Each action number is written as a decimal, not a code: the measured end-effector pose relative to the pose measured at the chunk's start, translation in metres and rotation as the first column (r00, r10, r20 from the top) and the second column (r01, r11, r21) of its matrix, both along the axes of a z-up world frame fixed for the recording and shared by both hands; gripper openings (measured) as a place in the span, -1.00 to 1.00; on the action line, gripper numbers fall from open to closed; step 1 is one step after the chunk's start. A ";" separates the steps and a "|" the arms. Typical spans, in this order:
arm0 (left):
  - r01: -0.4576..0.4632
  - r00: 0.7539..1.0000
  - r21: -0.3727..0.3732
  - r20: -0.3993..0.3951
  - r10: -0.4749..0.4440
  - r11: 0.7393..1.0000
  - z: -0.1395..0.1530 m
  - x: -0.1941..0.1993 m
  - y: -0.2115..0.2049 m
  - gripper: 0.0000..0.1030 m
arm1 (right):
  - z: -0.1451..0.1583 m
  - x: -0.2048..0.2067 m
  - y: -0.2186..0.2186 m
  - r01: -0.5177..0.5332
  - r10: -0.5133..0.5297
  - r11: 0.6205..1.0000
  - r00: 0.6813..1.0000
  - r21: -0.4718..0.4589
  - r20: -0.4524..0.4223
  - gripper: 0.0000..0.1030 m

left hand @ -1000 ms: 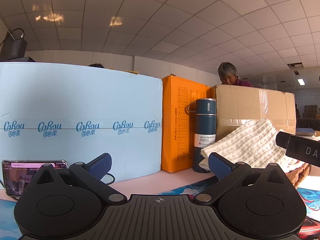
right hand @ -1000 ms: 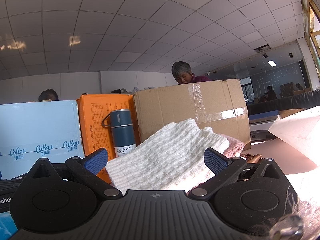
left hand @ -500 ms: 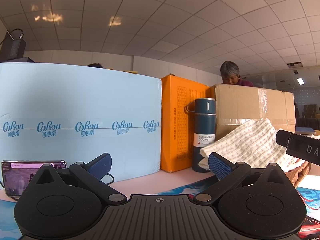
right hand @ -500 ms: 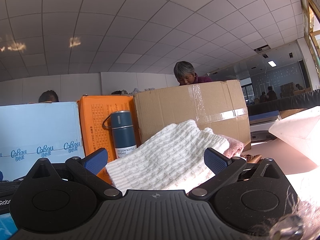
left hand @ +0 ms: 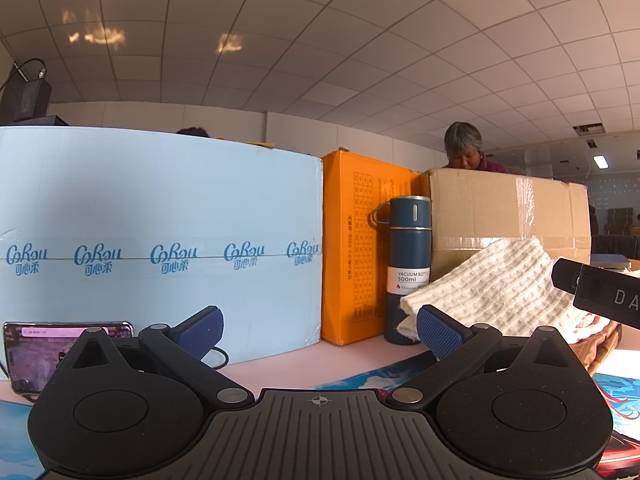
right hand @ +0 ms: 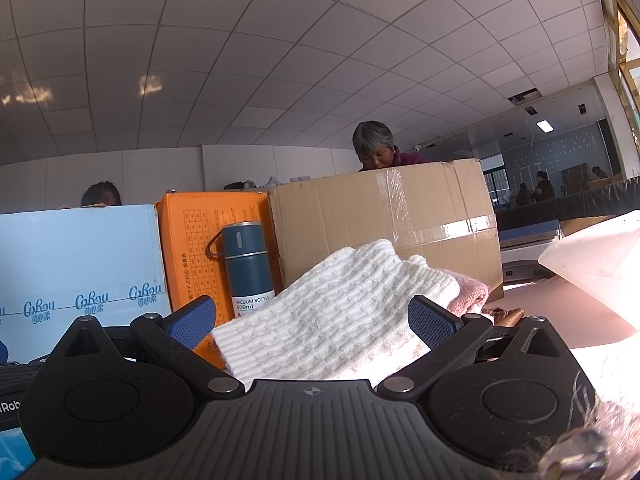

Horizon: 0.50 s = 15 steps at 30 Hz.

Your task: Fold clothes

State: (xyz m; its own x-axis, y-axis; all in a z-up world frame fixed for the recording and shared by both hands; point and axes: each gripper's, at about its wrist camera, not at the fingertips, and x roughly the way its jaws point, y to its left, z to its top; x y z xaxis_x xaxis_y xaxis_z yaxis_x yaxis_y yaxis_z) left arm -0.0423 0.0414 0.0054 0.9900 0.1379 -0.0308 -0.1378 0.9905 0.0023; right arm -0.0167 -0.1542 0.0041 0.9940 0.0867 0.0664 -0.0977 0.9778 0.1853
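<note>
The pale blue carton (left hand: 160, 240) is the biggest thing here, its tape printed over and over with "Cobau"-like lettering and three Chinese characters I cannot read surely. Beside it stand the brown cardboard box (right hand: 384, 216), the orange box (left hand: 356, 248) with a fine printed grid too small to read, and the dark blue flask (right hand: 248, 264) labelled "VACUUM BOTTLE 500ml".

The white knitted garment (right hand: 332, 316) lies on top of a pile on the worktop (left hand: 300, 364), in front of the cardboard box, with a pink knit (right hand: 472, 294) under it. It looks soft, light and limp, likely to sag and stretch; a pinch at a corner or hem edge should hold best.

The right tool (right hand: 312, 318) points at the garment, jaws spread wide and holding nothing. The left tool (left hand: 318, 328) is likewise agape and empty, aimed at the boxes. A phone (left hand: 60, 344) leans low at the left.
</note>
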 end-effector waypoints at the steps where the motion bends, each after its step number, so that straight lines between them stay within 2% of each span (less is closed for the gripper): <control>1: 0.000 1.000 0.000 0.000 0.000 1.000 0.000 0.000 0.000 1.00 | 0.000 0.000 0.000 0.000 0.000 1.000 1.000 0.000 0.000 1.00; 15: 0.000 1.000 0.000 -0.001 0.000 1.000 0.000 0.000 0.000 1.00 | 0.000 -0.001 0.000 -0.002 0.002 1.000 1.000 0.001 -0.003 1.00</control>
